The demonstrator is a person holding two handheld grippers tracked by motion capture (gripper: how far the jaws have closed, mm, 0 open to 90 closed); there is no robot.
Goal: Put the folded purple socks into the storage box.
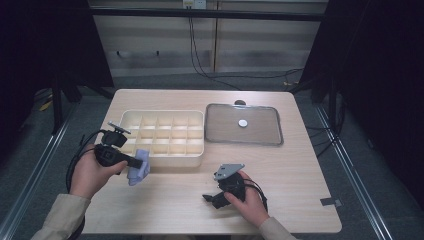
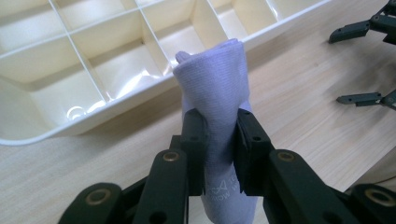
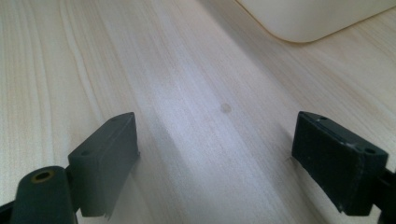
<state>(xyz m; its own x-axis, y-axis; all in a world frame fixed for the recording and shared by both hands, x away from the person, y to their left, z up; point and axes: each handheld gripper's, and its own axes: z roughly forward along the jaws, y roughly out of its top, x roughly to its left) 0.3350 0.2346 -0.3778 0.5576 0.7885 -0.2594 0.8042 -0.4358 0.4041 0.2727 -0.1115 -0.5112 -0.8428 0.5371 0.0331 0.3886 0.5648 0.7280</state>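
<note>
In the high view, a light wooden table carries a cream compartment tray at its middle left and a clear flat lid just to the right of it, with a small white round object resting on the lid. The left gripper sits at the tray's near left corner, held by the person's left hand, and a folded pale lilac cloth hangs from its jaws, just in front of the tray's near wall. The right gripper lies low over the bare table near the front edge, in the person's right hand, well apart from the cloth.

In the left gripper view, the left gripper has its two black jaws clamped on the cloth, which stands up between them as a rolled bundle. Beyond it lies the tray, its near compartments bare. The other gripper's jaws appear at the far right, spread.

In the right gripper view, the right gripper has its jaws wide apart over plain wood, gripping nothing. A rounded corner of the tray shows at the upper right.
</note>
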